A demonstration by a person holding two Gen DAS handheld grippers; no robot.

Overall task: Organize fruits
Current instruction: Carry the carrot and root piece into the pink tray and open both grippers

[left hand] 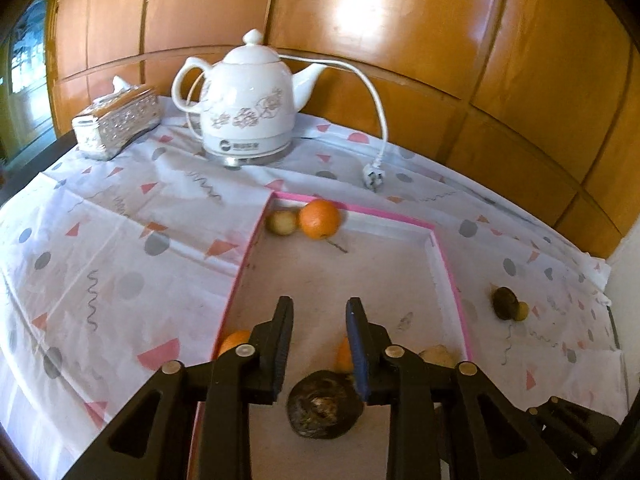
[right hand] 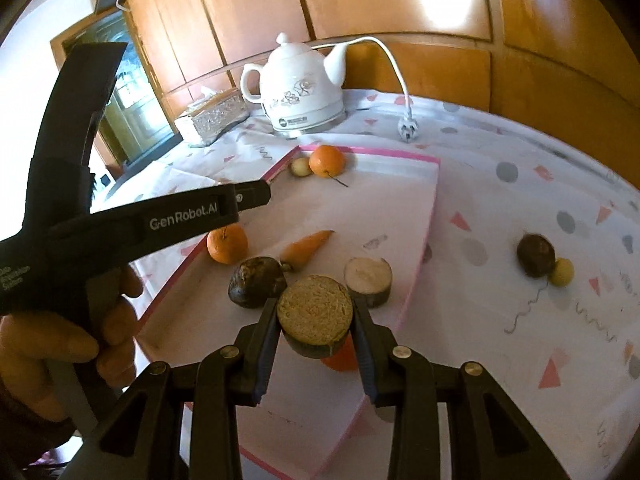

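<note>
Most of the sorting looks done: the shallow pink-rimmed white tray on the desk, which is covered with a patterned white cloth, already holds a large orange and a small pale yellowish fruit in its far corner, a second orange by the left wall, a small orange carrot, a dark wrinkled round fruit and a pale cut round slice with a dark rind. Left outside, well to the right of the tray, are a dark purple round fruit and a small yellow-green fruit touching it. The right hand-held gripper is clenched on a cut half of a dark-skinned fruit with a grainy tan face, held above the tray's near end, over something orange I cannot identify; by my reading this piece is about to be set down. The left hand-held gripper has its jaws parted and empty, over the tray just beyond the dark wrinkled fruit. A white ceramic electric kettle and a patterned tissue box stand at the back.
</note>
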